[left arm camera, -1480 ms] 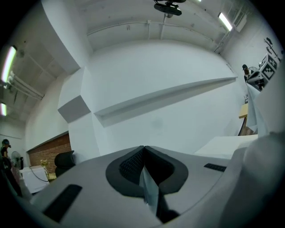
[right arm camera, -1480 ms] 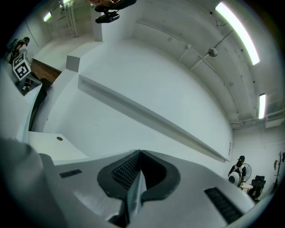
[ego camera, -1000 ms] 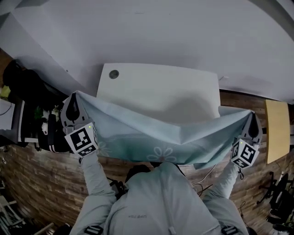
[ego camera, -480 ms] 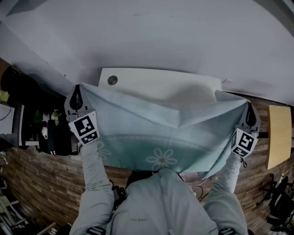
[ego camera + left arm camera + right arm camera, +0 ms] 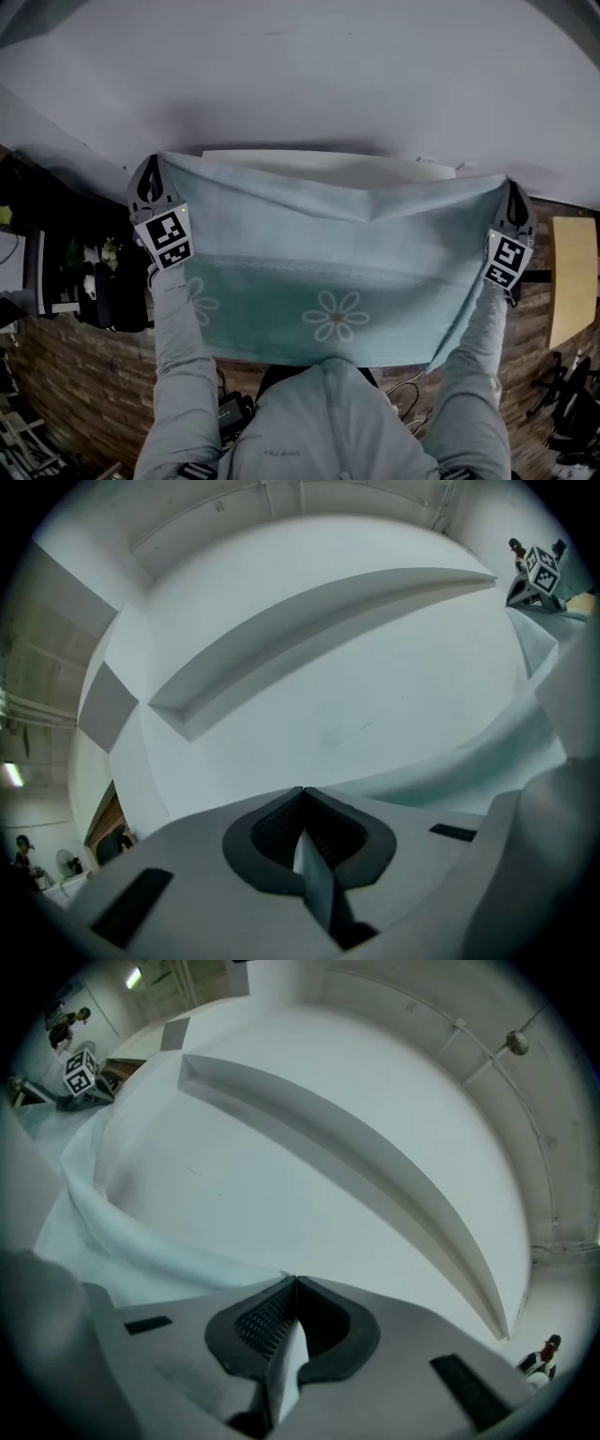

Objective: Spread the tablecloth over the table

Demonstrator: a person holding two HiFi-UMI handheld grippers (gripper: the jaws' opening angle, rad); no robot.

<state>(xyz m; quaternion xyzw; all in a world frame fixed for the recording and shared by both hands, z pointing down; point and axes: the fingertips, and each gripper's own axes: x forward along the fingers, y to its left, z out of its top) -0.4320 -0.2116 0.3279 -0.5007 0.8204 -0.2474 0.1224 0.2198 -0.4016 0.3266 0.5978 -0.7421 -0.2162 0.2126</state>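
Tautly, tablecloth (image 5: 328, 272) stretched between left hand-held gripper (image 5: 154, 171), right hand-held gripper (image 5: 513, 194), both clamping corners.

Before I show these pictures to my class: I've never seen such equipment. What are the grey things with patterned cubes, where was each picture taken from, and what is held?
There is no robot: a person holds a tool in each hand, the left gripper and the right gripper, each with two jaws; the patterned cube belongs to it. One picture comes from a camera on the person's head, looking steeply down. The other two come from cameras riding on the grippers, looking along their jaws. Both pairs of jaws are shut on corners of a pale blue tablecloth with daisy prints, stretched between them over a white table, of which only a strip shows.
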